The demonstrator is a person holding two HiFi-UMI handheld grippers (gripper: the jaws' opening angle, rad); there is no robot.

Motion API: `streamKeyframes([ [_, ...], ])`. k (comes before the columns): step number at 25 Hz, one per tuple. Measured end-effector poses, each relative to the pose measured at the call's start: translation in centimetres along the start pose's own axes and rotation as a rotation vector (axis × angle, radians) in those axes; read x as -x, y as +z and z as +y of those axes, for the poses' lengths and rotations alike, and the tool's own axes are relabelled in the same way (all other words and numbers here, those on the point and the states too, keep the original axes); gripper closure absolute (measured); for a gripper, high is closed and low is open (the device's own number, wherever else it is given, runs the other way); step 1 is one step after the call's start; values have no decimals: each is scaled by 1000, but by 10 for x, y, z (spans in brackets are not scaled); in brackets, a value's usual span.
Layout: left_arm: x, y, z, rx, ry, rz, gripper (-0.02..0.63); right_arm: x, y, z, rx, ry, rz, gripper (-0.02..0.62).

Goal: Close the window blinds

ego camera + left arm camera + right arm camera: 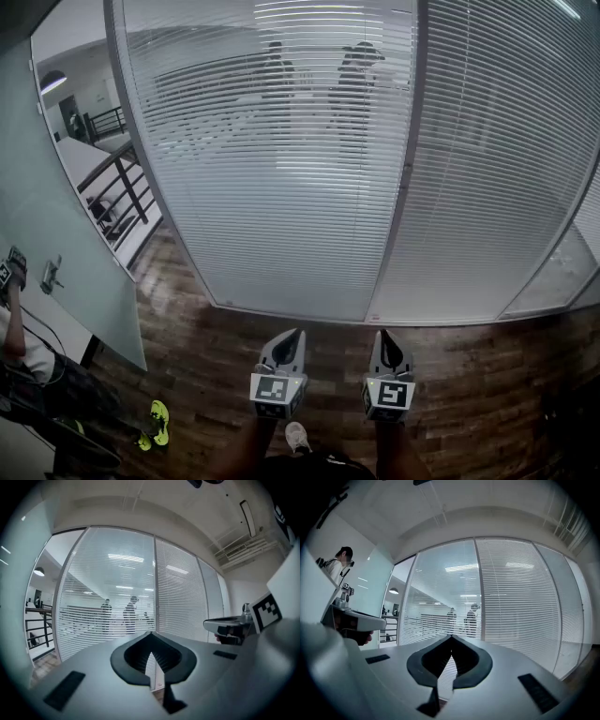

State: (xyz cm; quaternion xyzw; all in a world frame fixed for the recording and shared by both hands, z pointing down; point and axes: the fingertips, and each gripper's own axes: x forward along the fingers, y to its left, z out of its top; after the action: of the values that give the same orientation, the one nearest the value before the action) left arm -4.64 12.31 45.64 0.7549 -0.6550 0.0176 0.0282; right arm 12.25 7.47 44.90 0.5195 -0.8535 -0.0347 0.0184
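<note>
Window blinds (281,187): lowered over the glass wall straight ahead, in panels split by a grey upright post (403,187); they are reached by neither gripper and stand well apart from both
Slats: horizontal and thin; on the left panel they are tilted enough that two standing figures (352,80) are made out through them, while the right panel is seen as a denser white
Left gripper (292,331): held low and level above the wooden floor (469,375), pointed at the blinds; in the left gripper view its jaws are clenched tip to tip – nothing is held between them
Right gripper (384,334): held just beside the left one, pointed the same way; in the right gripper view its jaws are likewise pressed together and empty
Left side of the scene: a pale glass panel (56,262) is angled out from the wall, and a dark railing (122,187) is seen beyond it
Bystander (28,366): seen at the lower left edge – yellow shoes (155,424) are planted on the floor
</note>
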Motion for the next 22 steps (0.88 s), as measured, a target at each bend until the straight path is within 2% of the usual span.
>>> streamKeyframes([
  [4, 4, -2, 2, 16, 5, 8, 606, 0, -4, 5, -2, 9, 4, 592],
  [11, 6, 0, 0, -28, 4, 19, 606, -2, 3, 11, 11, 23, -8, 592],
  [14, 5, -3, 1, -34, -1, 27, 606, -2, -7, 12, 8, 20, 21, 592],
  [18, 0, -7, 1, -33, -9, 33, 606, -6, -9, 13, 2, 33, 1, 592],
  [22, -7, -9, 7, -22, -10, 36, 606, -12, -17, 13, -6, 34, 44, 592],
])
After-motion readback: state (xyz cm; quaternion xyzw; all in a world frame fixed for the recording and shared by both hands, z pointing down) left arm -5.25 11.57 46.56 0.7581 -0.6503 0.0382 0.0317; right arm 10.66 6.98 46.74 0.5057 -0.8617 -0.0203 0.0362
